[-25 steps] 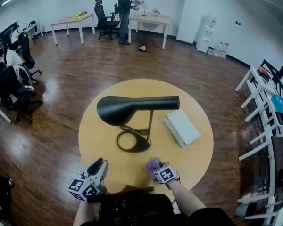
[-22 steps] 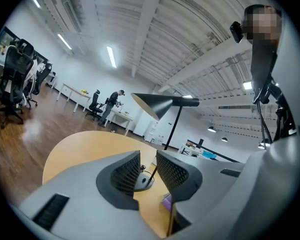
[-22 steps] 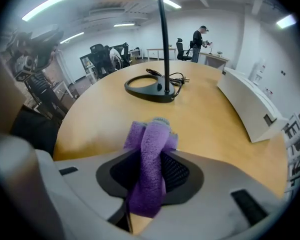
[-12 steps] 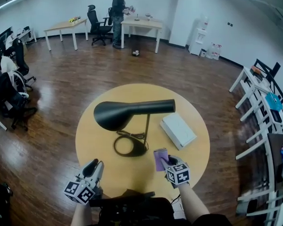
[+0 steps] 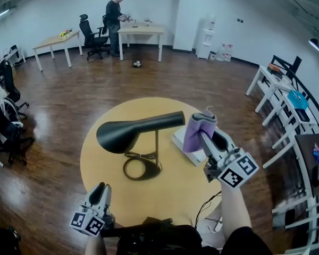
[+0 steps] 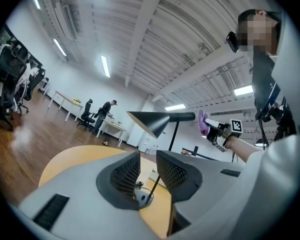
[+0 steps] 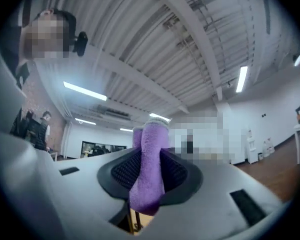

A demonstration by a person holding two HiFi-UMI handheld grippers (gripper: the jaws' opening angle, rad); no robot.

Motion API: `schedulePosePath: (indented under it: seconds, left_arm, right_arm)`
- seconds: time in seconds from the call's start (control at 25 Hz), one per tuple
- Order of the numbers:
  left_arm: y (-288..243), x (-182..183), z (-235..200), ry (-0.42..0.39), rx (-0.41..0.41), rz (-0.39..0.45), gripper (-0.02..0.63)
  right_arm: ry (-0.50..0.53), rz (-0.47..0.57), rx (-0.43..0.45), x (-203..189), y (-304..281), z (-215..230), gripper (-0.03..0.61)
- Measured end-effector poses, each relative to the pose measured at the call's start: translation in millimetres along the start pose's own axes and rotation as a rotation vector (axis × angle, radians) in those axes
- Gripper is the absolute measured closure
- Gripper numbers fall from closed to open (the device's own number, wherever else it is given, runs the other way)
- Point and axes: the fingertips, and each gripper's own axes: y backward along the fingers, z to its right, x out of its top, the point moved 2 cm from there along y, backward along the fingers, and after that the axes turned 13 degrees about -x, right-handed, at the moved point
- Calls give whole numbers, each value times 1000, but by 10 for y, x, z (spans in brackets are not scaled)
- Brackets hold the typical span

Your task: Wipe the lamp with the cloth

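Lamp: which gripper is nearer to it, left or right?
Right. The right gripper, gripping the cloth, is beside the lamp's narrow end; the left gripper is near the table edge.

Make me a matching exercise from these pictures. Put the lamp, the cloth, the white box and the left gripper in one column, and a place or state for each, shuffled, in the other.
Column one
1. lamp
2. cloth
3. white box
4. left gripper

Column two
A. purple, clamped between the jaws of the right gripper
B. lying flat on the round table, beside the lamp's stem
C. low at the table's near edge, jaws slightly apart with nothing between them
D. black, standing in the middle of the table

Pairs: 1-D, 2-A, 3-B, 4-C
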Motion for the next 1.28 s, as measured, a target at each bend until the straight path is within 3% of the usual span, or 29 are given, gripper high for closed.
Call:
schedulePosePath:
  seconds: [0.16,0.36,0.6,0.84,1.0,1.12,1.28]
  left_arm:
    - [37,-5,12,-40,31,35,527]
    - [9,-6,38,-48,44,35,528]
    - [45,-82,110,-34,78,15,528]
    - [111,-199,44,0,93,-3,528]
    - [116,-289,63,16,85,-20,528]
    - [104,-312,47,27,74,-32,528]
    - [61,-289,54,26,59,-44,528]
  right_arm:
    - [12,87,63,443,-200,-81,479]
    - [-3,0,89,270,-647,-129,479]
    - [-407,14,148,46,-590,111,480]
    - [-673,17,218,-229,-502,129,480]
    - [-788,13,276,-379,-374,90,480]
    - [-769,-41,290,-542,-292,-15,480]
    - [-530,-76,187,-589,-222,-44,480]
